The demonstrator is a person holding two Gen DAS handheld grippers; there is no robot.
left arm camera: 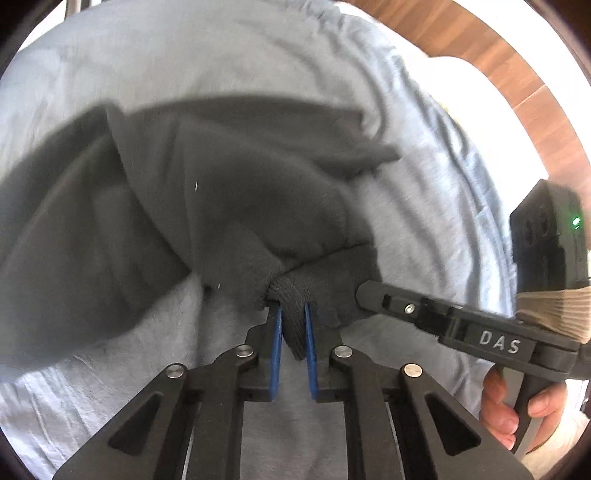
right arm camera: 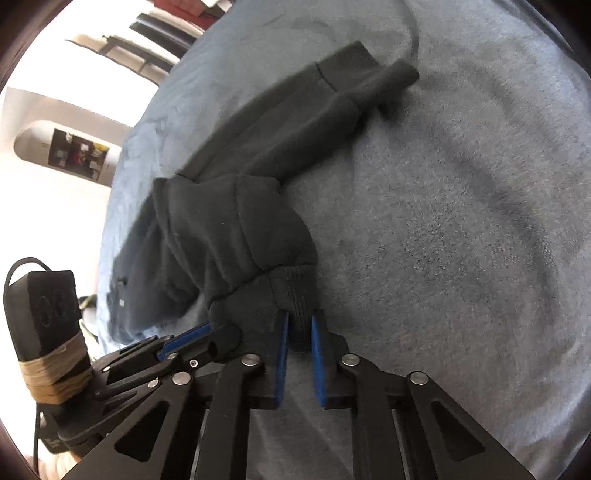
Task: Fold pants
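Observation:
Dark grey sweatpants (left arm camera: pixel 207 192) lie on a light blue bed sheet (left arm camera: pixel 184 55). My left gripper (left arm camera: pixel 293 314) is shut on a ribbed cuff of the pants (left arm camera: pixel 293 295). The right gripper (left arm camera: pixel 365 293) comes in from the right, its tip against the same cuff bundle. In the right wrist view my right gripper (right arm camera: pixel 300 321) is shut on a ribbed cuff (right arm camera: pixel 295 291); the left gripper (right arm camera: pixel 207 332) grips beside it. The rest of the pants (right arm camera: pixel 229 221) stretch away, folded over, with the far end (right arm camera: pixel 362 70) at the top.
The sheet (right arm camera: pixel 461 221) spreads wide to the right of the pants. A wooden floor (left arm camera: pixel 517 92) shows past the bed's edge. A black cable (right arm camera: pixel 413 33) lies on the sheet near the far end. Furniture (right arm camera: pixel 155 48) stands beyond the bed.

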